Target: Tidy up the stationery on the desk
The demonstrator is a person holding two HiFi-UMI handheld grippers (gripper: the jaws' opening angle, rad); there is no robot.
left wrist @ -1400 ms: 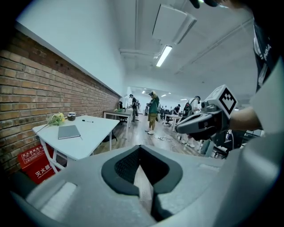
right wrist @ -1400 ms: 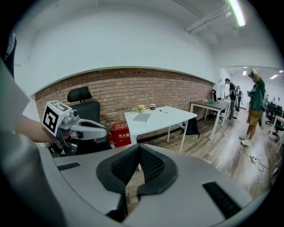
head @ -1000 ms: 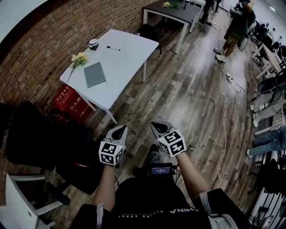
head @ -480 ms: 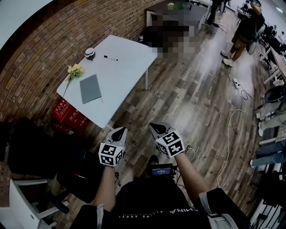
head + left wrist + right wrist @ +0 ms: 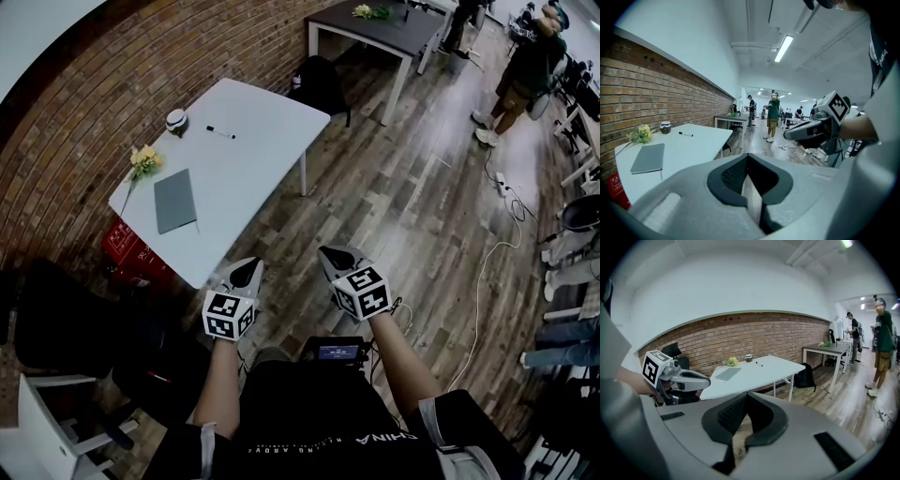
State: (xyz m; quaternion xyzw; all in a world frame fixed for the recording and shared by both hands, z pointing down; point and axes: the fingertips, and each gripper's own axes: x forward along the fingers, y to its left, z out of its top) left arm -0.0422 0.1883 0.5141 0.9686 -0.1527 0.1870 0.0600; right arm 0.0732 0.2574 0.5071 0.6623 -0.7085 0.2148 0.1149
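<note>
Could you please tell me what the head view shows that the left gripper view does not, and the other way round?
Only the head view shows the black chair beside the desk and the left gripper's marker cube. Only the left gripper view shows the ceiling light. Both show the white desk with the grey notebook, black marker and yellow flowers, plus the right gripper.

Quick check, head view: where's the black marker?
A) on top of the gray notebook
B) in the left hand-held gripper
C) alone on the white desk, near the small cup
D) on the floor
C: the black marker lies by itself on the white desk next to the small cup, apart from the gray notebook.
</note>
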